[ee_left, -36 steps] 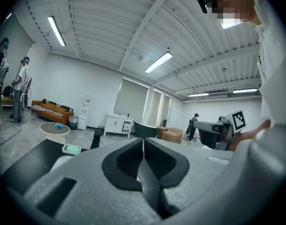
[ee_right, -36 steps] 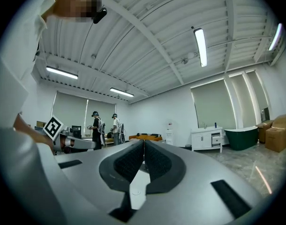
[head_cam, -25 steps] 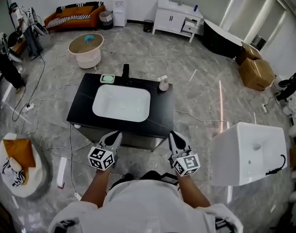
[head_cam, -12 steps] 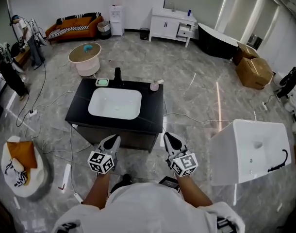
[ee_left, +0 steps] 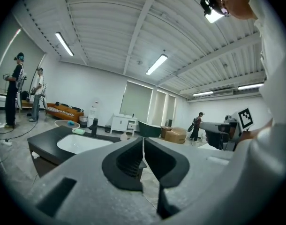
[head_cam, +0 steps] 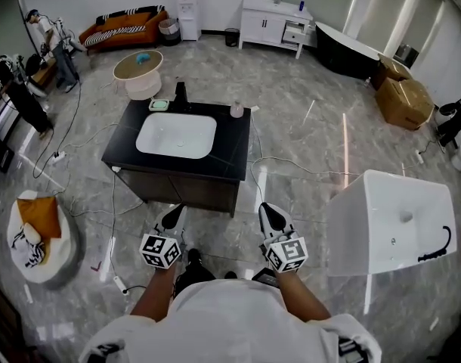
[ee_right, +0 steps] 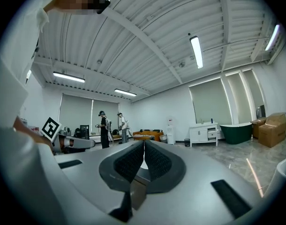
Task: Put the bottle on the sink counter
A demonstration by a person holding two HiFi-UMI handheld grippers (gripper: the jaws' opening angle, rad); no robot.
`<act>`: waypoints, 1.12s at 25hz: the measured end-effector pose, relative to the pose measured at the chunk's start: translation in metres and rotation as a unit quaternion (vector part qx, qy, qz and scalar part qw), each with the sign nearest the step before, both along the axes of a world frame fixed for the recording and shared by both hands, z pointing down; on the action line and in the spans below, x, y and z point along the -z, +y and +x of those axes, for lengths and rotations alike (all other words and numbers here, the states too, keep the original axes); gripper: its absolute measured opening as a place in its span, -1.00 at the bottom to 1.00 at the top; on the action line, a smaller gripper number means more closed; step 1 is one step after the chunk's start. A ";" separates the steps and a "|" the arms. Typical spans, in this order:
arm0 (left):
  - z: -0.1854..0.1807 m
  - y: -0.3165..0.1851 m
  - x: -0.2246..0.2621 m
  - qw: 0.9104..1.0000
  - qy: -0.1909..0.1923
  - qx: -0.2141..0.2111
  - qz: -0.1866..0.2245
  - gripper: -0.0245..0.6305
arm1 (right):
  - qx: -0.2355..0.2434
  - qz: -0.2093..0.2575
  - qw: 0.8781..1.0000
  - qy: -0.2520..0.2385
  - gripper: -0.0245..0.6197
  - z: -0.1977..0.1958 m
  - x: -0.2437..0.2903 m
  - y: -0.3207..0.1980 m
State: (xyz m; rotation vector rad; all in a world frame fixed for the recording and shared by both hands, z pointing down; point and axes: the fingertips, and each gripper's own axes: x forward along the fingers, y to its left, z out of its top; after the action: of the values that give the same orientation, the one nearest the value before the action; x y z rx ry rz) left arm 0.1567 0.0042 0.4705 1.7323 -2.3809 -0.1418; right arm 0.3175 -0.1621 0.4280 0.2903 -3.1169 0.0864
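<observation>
Open floor (head_cam: 306, 150) fronts the sink counter (head_cam: 232, 148); a white tub (head_cam: 382, 225) crowds the right.

Illumination is bright and even, supplied by ceiling tube lights (ee_left: 156, 64) overhead. Shadows are soft and short. The polished floor (head_cam: 306, 150) shows long glare streaks at right. The black sink counter (head_cam: 232, 146) reads dark, with faint sheen. All views bend strongly toward the edges. Both gripper views end in a black circular border, and their nearest surfaces are out of focus.
</observation>
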 end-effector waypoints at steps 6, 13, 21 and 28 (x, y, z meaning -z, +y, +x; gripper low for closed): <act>0.034 0.003 -0.013 1.000 0.006 -0.004 -0.016 -0.85 | 0.020 -0.022 0.999 0.014 -0.87 0.017 -0.021 0.010; 0.059 -0.008 -0.017 0.999 0.005 -0.029 -0.023 -0.85 | 0.031 -0.021 0.999 0.017 -0.87 0.028 -0.024 0.017; 0.071 -0.009 -0.020 0.999 0.016 -0.039 -0.021 -0.85 | 0.075 -0.030 0.996 0.037 -0.87 0.020 -0.033 0.025; 0.069 0.003 -0.022 0.999 0.027 -0.032 -0.015 -0.85 | 0.095 -0.037 0.994 0.045 -0.87 0.013 -0.037 0.021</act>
State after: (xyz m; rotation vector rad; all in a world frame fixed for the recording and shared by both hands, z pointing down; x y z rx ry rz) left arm 0.2255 0.0070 0.4929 1.7644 -2.2750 -0.1409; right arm 0.3308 -0.1411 0.4654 -0.0031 -3.0251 0.1816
